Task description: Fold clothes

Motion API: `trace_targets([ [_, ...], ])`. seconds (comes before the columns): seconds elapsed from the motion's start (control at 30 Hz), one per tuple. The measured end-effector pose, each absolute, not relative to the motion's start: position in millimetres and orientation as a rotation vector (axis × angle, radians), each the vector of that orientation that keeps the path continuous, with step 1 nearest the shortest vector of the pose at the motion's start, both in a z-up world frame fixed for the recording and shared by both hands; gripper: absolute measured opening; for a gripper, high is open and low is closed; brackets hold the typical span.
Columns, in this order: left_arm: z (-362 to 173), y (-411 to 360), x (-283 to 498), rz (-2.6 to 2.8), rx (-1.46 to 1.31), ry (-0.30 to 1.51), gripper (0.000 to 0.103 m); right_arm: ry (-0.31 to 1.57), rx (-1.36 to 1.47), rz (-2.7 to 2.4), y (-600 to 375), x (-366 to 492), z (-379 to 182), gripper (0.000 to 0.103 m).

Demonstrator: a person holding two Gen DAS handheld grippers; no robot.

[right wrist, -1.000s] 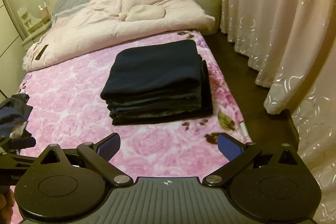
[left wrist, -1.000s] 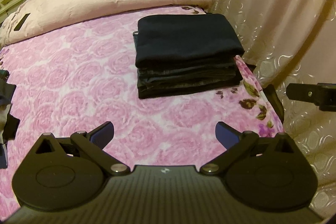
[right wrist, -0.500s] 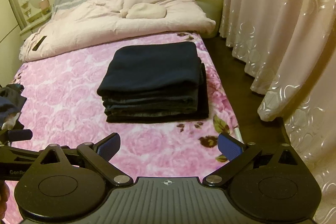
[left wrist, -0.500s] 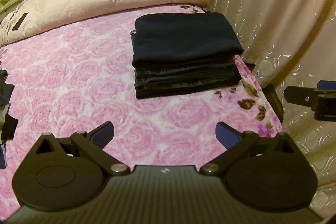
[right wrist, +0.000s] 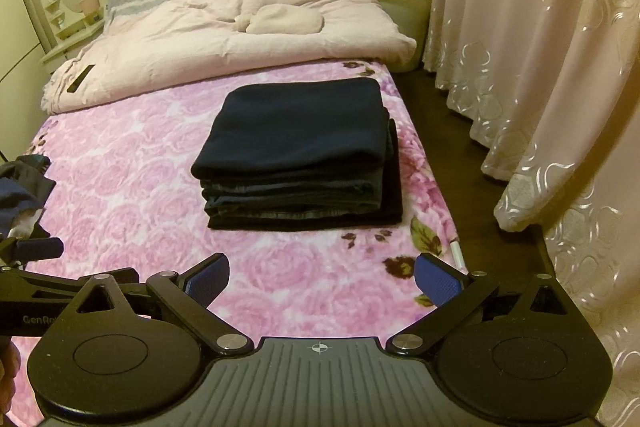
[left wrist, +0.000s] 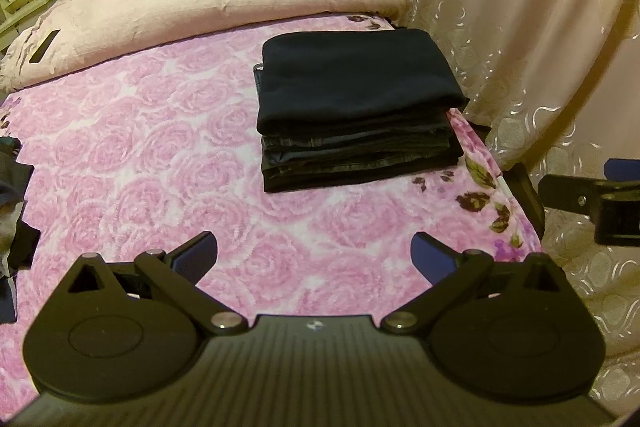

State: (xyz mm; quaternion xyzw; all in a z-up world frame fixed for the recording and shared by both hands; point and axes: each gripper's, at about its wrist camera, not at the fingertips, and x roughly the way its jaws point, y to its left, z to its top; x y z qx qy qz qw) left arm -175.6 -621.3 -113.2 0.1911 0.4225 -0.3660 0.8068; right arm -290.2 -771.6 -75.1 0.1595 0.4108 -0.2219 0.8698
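Both grippers, left (left wrist: 314, 253) and right (right wrist: 322, 277), are being held over the bed (left wrist: 160, 147) with jaws spread and nothing between them. Beyond them, a neat stack (right wrist: 298, 155) of dark folded clothes is lying near the bed's curtain-side edge. A pink duvet (right wrist: 240, 43) is bunched behind. Bare floor (right wrist: 452, 135) beside the curtain (right wrist: 540, 47) is being shown only by the right view.

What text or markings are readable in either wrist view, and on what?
"GenRo": on the left tool's black body at the right wrist view's left edge; the rest is cut off.
No other words or numbers are legible. The folded stack, floral bedspread and curtain show none.
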Motion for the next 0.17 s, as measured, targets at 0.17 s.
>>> trace_targets([
  [0.17, -111.7, -618.9, -178.1, -0.796, 0.398, 0.894, 0.102, 0.86, 0.337, -0.465, -772.4, -292.5, -76.3, 0.101],
])
